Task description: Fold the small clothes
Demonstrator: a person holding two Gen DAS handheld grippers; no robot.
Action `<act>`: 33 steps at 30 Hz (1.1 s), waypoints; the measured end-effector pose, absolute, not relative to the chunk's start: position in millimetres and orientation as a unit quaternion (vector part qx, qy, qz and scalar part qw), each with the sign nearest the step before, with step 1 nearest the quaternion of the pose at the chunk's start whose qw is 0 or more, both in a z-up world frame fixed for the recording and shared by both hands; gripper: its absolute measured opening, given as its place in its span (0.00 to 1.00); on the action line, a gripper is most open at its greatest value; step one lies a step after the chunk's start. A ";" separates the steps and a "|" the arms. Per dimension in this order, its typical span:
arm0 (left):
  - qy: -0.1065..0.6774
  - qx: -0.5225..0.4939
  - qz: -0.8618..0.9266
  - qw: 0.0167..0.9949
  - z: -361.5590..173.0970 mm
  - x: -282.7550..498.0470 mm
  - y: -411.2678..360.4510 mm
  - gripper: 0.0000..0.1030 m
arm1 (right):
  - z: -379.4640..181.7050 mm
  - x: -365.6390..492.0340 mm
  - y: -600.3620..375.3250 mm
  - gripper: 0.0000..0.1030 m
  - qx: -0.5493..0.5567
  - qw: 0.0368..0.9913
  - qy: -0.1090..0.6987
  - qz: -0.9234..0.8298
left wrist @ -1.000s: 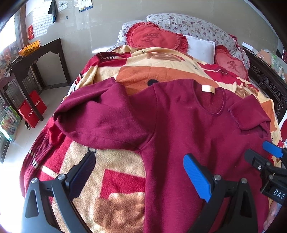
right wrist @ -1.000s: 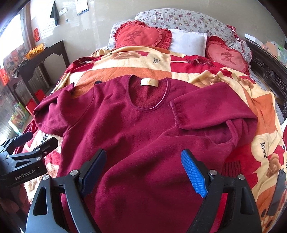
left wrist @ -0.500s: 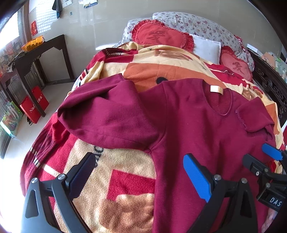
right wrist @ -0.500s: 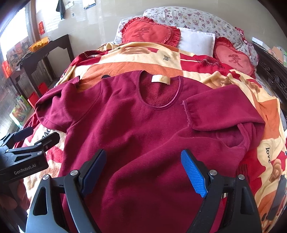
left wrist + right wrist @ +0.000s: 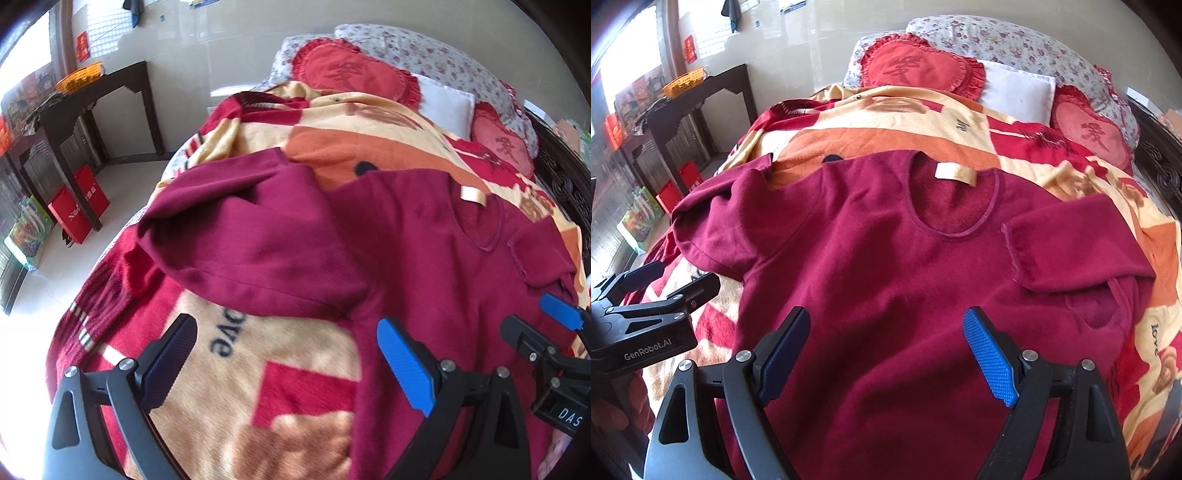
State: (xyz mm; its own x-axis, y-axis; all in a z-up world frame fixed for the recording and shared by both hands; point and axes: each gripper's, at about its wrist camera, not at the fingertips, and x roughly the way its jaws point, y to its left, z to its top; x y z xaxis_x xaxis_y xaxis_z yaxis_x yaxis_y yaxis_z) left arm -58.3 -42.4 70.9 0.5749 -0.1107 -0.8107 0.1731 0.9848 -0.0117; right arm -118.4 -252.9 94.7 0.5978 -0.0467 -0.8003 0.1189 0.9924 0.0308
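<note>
A dark red long-sleeved sweater (image 5: 886, 280) lies face up on the bed, collar with a cream label (image 5: 955, 174) toward the pillows. It also shows in the left wrist view (image 5: 424, 236). Its right sleeve (image 5: 1075, 240) is folded in over the chest. Its left sleeve (image 5: 243, 236) lies spread out to the left. My left gripper (image 5: 286, 347) is open and empty, above the blanket just below the left sleeve and armpit. My right gripper (image 5: 886, 343) is open and empty above the sweater's lower body. Each gripper shows in the other's view (image 5: 661, 291), (image 5: 543, 325).
A red, cream and orange blanket (image 5: 258, 387) covers the bed. Heart-shaped red cushions (image 5: 916, 66) and a white pillow (image 5: 1015, 92) lie at the head. A dark wooden side table (image 5: 81, 96) and red bags (image 5: 77, 203) stand left of the bed. A dark carved bed frame (image 5: 1160, 166) runs along the right.
Both grippers have moved forward and a little left over the bed, so the sweater looks larger. Both stay open and empty. The sweater has not moved.
</note>
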 end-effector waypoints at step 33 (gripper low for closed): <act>0.478 -0.044 0.029 0.877 21.8 21.7 67.5 1.00 | 42.9 150.2 -140.9 0.01 0.114 0.839 0.511 0.151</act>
State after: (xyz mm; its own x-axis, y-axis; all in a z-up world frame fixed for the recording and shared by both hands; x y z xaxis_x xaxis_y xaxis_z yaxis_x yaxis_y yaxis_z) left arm 21.7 67.5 21.8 0.5407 0.0093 -0.8411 -0.0931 0.9945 -0.0488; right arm 150.2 -140.9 42.9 0.4327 0.3700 -0.8221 -0.1368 0.9283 0.3457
